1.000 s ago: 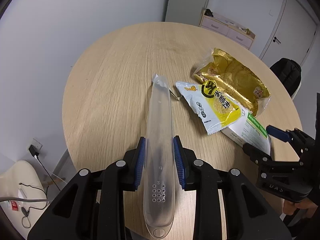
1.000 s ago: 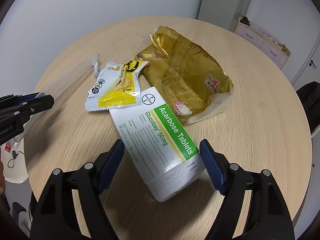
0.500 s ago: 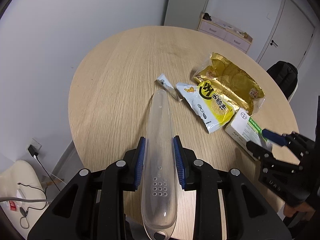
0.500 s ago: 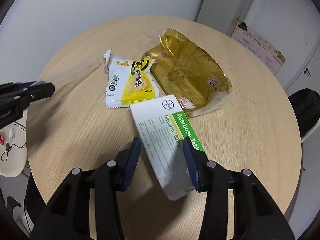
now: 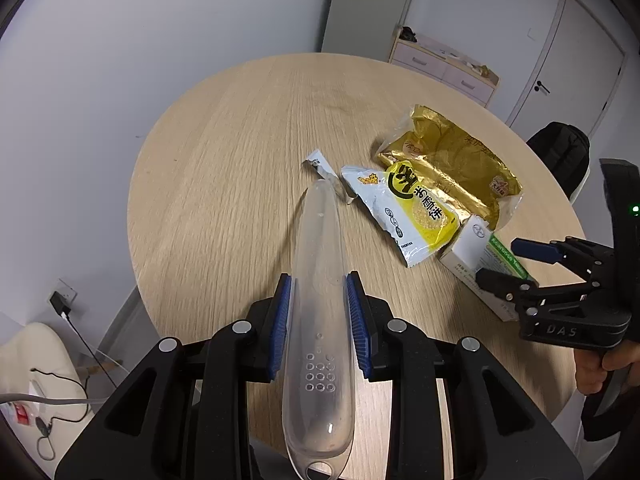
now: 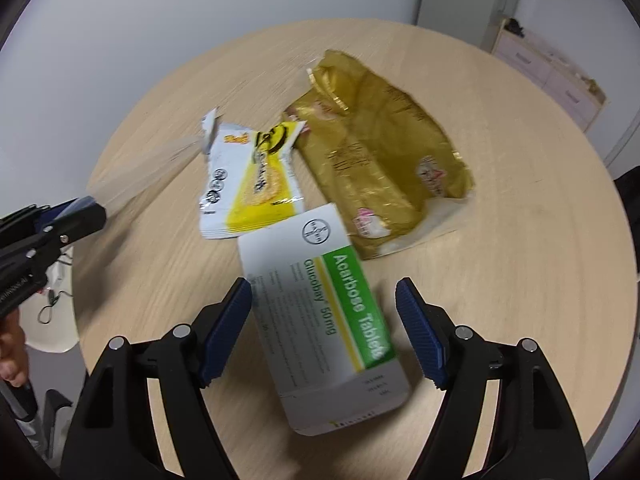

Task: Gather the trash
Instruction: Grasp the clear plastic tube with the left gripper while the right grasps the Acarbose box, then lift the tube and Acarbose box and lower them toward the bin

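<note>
The trash lies in a cluster on the round wooden surface [image 5: 224, 184]. At the left, the left gripper [image 5: 320, 320] has its fingers [image 5: 280, 320] drawn in narrow and pressed on a long clear plastic scoop-like tool [image 5: 320, 280], whose tip reaches out just beside a small torn wrapper scrap [image 5: 322, 166]. Next to the right come a yellow and white snack wrapper [image 5: 404, 212], then a crumpled gold bag [image 5: 448, 156] whose near edge lies under the snack wrapper, then the white and green tablet box [image 6: 320, 308] at the near right, touching both wrappers. Over that box hangs the right gripper [image 6: 324, 328]. Its fingers [image 6: 418, 332] have just been opening and now stand wide, with the box between them but neither pad pressing on it.

The step in hand looks like the pickup of the box, not yet secured. The next move likely calls for lowering the right gripper squarely over the box's long sides and closing firmly. The box is stiff and should take a pinch, though it could twist away if caught on a corner.
</note>
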The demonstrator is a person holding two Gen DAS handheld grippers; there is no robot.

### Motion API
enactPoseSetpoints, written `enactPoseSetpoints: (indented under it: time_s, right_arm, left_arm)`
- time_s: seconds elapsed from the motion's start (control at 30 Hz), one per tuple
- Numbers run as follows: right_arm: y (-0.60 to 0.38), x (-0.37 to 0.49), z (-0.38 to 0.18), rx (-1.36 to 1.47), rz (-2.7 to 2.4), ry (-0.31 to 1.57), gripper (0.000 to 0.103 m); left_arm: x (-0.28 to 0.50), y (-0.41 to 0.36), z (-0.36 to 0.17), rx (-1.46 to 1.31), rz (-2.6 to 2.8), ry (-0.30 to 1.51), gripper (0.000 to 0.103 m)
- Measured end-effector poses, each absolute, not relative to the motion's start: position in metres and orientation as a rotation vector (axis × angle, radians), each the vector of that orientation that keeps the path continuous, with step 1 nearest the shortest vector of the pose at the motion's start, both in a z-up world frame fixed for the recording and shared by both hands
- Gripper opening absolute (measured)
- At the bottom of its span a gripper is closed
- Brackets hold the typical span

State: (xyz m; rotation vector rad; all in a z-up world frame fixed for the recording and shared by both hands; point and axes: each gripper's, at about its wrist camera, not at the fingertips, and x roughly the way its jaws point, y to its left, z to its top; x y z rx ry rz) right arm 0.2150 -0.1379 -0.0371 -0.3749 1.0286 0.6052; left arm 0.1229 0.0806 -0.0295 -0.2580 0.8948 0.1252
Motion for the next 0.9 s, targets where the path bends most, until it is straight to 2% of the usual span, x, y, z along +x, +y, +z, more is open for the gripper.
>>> enactPoseSetpoints:
  time_s: [0.13,0.3,0.9]
  right_arm:
    - [-0.127,0.215,-0.048,-0.431,0.604,1.053,0.071]
    - [-0.125,0.213,-0.053,-0.404,0.588,1.067,0.067]
    - [-0.154,0.149,-0.04,-0.266,0.457,0.986,0.065]
  left_arm:
    - [0.122,0.08,-0.03,-0.258,0.118,0.897,0.028]
    - [0.121,0.08,-0.03,-0.265,0.113,0.893,0.028]
    - [0.099,0.062,-0.032,-0.238,0.081,0.883,0.027]
